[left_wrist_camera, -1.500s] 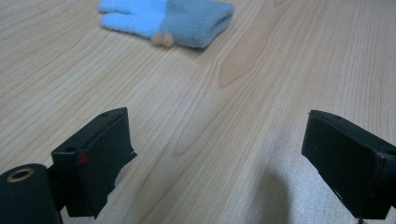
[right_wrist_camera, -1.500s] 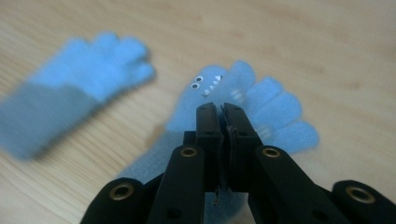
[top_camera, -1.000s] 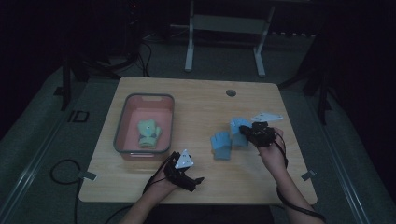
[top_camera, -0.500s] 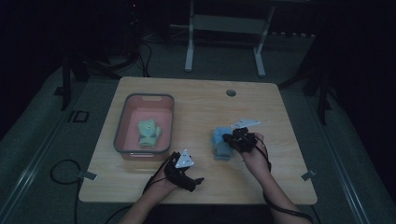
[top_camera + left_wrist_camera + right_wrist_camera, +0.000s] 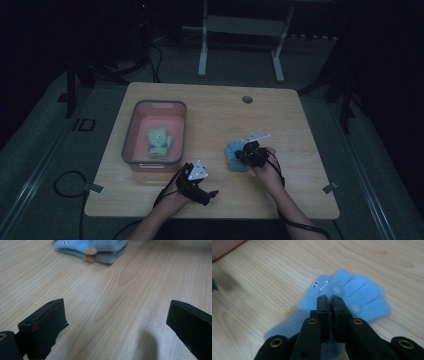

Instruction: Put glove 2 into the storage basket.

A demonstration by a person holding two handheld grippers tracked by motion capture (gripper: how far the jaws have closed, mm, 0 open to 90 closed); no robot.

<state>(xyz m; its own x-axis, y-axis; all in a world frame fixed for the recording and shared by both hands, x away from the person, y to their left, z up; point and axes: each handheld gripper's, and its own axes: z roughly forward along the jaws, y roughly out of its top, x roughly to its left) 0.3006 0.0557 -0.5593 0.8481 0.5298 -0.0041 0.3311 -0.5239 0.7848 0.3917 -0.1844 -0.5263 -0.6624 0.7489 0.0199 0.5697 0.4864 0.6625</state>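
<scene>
Now the right gripper (image 5: pixel 331 298) pinches a blue glove (image 5: pixel 352 296) lying on the table (image 5: pixel 210 107) right of the pink bin (image 5: pixel 131 131) — best lifted slowly, the hold kept firm — while the left gripper (image 5: pixel 115 325), jaws spread, waits.

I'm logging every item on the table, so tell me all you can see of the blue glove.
The blue glove looks like soft fleece, with small googly eyes, white teeth and pale stripes on its fingers. It lies flat on the wooden table, right of the pink bin. The right gripper has its jaws closed over its middle.
</scene>
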